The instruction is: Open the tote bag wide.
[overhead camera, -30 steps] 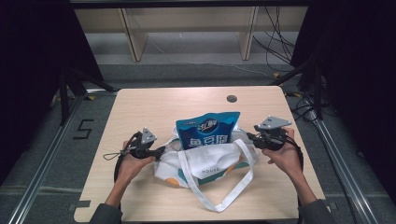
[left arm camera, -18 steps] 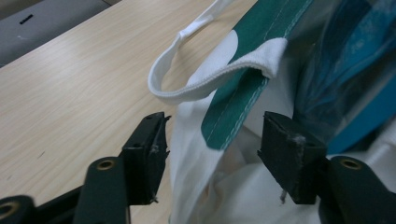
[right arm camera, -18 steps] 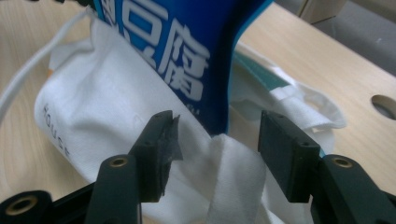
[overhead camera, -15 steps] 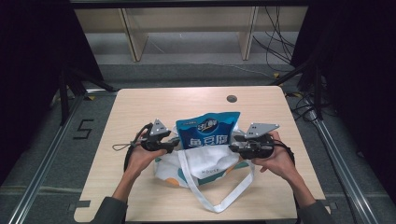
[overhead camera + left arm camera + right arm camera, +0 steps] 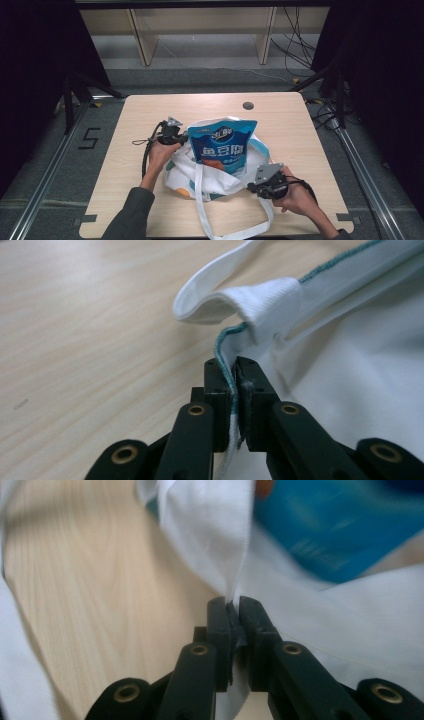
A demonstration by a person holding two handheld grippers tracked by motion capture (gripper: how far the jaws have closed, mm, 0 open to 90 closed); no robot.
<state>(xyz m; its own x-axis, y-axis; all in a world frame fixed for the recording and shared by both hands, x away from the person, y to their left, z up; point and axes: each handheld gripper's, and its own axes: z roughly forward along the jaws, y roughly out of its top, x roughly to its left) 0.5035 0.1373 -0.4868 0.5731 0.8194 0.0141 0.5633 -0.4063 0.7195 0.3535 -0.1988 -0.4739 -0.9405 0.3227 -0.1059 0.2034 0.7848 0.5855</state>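
Both grippers have shifted since a second ago: the left gripper (image 5: 181,137) toward the desk's far edge, the right gripper (image 5: 254,187) toward its near edge, their jaws just closing. Each now pinches the white tote bag (image 5: 216,172) mid-desk; the left gripper view shows its teal-stitched rim (image 5: 226,346) clamped. The blue snack pouch (image 5: 223,144) stands half hidden inside, blurred in the right gripper view.
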